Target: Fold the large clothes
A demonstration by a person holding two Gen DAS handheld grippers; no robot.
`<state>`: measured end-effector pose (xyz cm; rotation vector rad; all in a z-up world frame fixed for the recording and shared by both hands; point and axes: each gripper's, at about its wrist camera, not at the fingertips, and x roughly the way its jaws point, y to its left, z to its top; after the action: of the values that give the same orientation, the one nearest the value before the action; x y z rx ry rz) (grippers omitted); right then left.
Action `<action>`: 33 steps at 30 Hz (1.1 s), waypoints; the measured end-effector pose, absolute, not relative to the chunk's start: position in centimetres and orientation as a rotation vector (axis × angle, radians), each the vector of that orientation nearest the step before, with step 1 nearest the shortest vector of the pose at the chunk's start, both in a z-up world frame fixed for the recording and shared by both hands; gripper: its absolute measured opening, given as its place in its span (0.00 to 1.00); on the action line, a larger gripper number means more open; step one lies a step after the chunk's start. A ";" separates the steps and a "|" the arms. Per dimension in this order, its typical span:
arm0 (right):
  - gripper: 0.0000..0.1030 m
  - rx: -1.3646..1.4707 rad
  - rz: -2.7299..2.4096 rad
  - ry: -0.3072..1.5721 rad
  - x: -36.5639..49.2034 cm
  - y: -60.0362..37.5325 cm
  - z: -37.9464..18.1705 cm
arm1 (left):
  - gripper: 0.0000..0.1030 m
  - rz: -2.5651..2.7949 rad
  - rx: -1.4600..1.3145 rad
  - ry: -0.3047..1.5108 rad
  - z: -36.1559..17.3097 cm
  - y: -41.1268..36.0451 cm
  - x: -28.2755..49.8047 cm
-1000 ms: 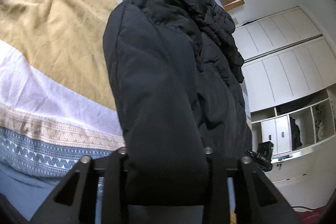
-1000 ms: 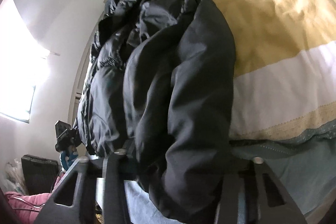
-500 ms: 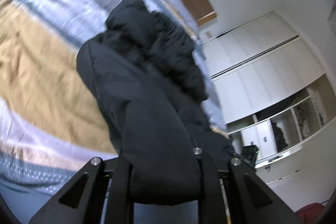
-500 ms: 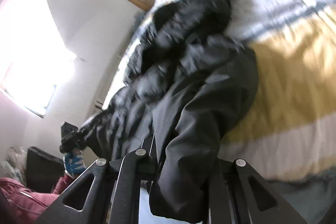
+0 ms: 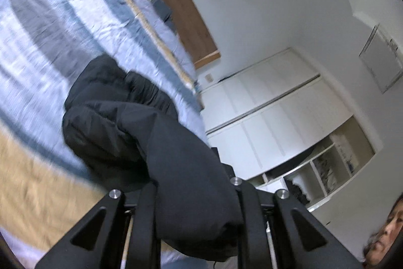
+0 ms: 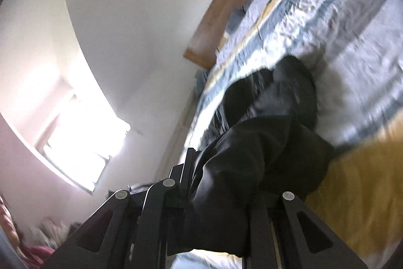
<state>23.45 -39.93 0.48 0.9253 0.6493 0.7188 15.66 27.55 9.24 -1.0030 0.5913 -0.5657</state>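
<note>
L gripper (image 5: 196, 213): jaws closed down on a thick bunch of the black jacket (image 5: 105, 127), fabric filling the whole gap betw. the fingers and bulging over the tips. No daylight betw. pads and cloth, so we read it as a firm pinch, not a drape.

R gripper (image 6: 221, 211): same state, jaws clamped on another bunch of the jacket, cloth spilling fwd and down past the fingertips. Motion blur in this view; exact edge being held (hem vs. sleeve) we cannot tell.

Why two grips: our guess is that the garment is bulky and padded, so one pinch would let it sag and twist. Holding it at two pts lets us carry one end as a straight edge.

Ahead of both tongs: the rest of the jacket trails away from the fingers and lies bunched on the striped bedcover (image 5: 75, 24); far end looks quilted, poss. a hood or collar. Held end is up off the bed, far end resting on it. So the bed likely serves as the folding surface and anchors the free end.

Further out: wooden headboard (image 5: 181, 17) beyond the jacket; white wardrobe (image 5: 272, 112) to the R of the L tongs; bright window (image 6: 83, 143) to the L of the R tongs.

Judgement: fold in progress, held end being taken over toward the far end. Risk: slick shell cloth may slip under its own wt.
</note>
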 end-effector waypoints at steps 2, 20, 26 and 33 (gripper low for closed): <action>0.14 0.970 0.716 0.613 26.0 -40.3 1.1 | 0.14 -0.560 -1.043 0.562 9.6 28.3 18.2; 0.20 1.267 0.441 0.624 50.2 -36.9 -2.3 | 0.14 -0.253 -1.222 0.675 1.1 31.1 48.2; 0.20 1.190 0.276 0.712 56.2 -36.8 -6.5 | 0.15 -0.153 -1.182 0.781 -5.4 31.8 54.4; 0.19 1.133 0.252 0.717 59.3 -36.3 -6.9 | 0.17 -0.160 -1.192 0.778 -8.5 31.8 56.9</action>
<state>59.26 -36.32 -6.89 1.1329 0.7174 0.2517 56.94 31.77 -8.50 -1.1922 0.7784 -0.1597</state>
